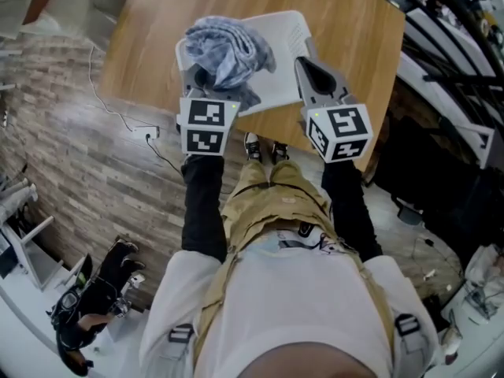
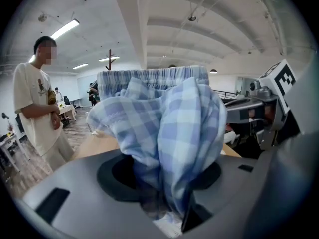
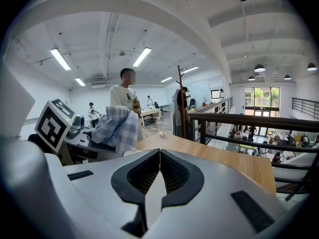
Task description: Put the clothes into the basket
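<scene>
A blue-and-white checked garment hangs bunched from my left gripper, whose jaws are shut on its lower folds. It hovers over the near left part of a white basket that lies on the wooden table. In the left gripper view the garment fills the middle, pinched at my left gripper. My right gripper is beside the basket's near right edge, with its jaws shut and nothing in them. In the right gripper view the pads meet at my right gripper, and the garment shows to the left.
A person in a white shirt stands past the table's far side. A power strip with a cable lies on the floor left of the table. A dark railing runs beyond the table's right edge.
</scene>
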Demonstrator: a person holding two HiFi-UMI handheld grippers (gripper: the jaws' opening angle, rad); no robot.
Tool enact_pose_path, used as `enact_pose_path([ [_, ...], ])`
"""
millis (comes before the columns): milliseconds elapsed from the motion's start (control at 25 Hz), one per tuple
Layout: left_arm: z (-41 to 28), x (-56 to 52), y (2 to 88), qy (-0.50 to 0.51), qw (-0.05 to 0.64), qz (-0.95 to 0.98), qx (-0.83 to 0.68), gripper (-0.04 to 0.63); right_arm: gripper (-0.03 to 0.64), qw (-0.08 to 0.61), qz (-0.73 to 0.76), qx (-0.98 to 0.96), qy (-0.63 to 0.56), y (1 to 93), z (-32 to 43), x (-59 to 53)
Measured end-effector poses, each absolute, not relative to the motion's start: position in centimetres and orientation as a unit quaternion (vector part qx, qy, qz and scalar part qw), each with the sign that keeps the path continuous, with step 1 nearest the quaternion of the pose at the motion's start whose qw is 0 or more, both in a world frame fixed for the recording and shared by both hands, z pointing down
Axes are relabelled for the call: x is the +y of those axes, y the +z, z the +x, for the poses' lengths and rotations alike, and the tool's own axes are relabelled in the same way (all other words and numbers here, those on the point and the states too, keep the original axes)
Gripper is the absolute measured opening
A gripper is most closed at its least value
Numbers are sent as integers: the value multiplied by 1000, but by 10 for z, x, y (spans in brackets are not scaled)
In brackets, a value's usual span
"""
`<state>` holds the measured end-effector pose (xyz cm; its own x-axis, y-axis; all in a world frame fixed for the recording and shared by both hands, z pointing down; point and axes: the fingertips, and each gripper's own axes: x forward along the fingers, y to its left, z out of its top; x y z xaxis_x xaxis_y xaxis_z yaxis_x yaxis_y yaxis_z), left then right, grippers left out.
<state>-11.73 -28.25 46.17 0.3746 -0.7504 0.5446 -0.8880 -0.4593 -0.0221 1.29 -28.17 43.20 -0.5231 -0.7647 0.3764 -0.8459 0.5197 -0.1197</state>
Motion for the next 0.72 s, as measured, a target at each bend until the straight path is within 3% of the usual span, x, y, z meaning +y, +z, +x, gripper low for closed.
enact_pose_path([
  [720,-92,-293,621,497,143,785,-342,219,21,168,464,-843,212,499,25,-318],
])
